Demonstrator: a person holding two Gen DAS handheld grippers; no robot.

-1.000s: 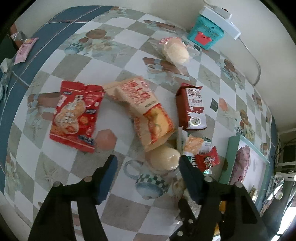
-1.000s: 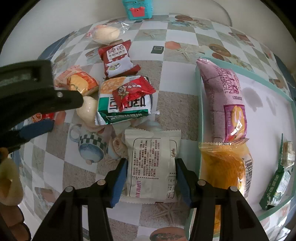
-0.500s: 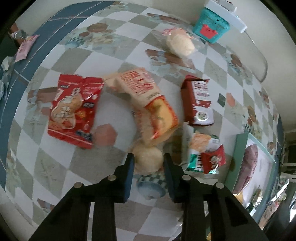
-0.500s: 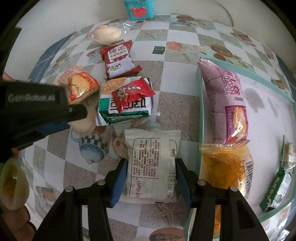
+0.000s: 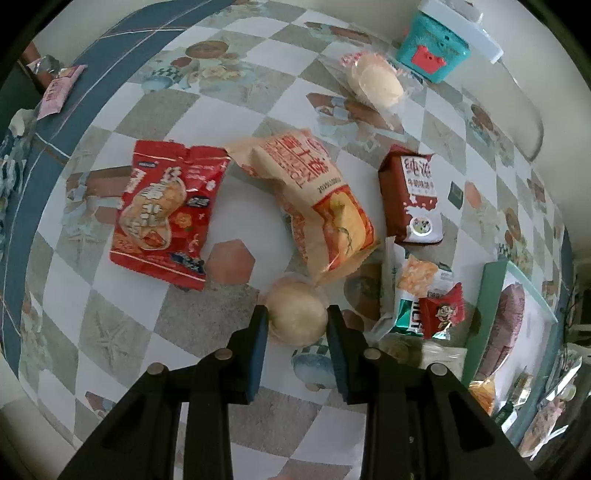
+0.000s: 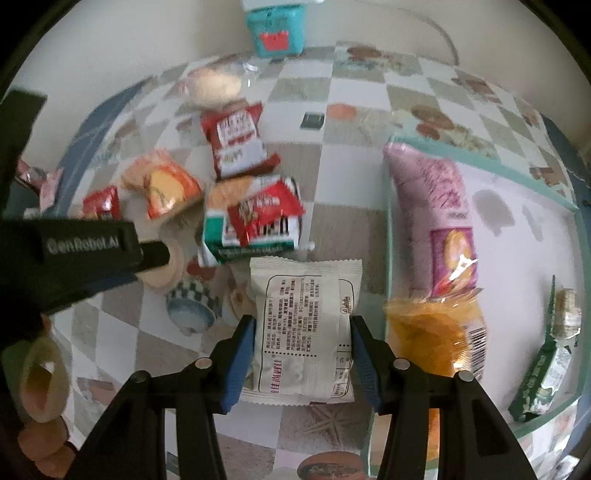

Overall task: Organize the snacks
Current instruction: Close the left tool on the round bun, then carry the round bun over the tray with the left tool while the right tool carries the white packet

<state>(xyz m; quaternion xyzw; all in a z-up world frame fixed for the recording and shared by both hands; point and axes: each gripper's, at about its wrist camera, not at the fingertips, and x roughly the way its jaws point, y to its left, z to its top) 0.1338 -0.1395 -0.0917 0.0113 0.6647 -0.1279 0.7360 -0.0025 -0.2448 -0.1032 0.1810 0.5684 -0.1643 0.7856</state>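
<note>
Between the left gripper's (image 5: 295, 325) pads sits a pale bun (image 5: 295, 317) on the checked tablecloth (image 5: 192, 317); a second ago the jaws stood wide around it, now they pinch it. Beside the teal tray (image 6: 480, 155), the right gripper (image 6: 301, 341) still clamps a white packet (image 6: 306, 317).

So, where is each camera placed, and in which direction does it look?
Left wrist: on the left gripper, looking steeply down at the table; its own fingers clamp a pale bun.
Right wrist: on the right gripper, looking down; its own fingers grip a white packet; the left gripper shows beside it.
Both share the teal box and the green tray.
</note>
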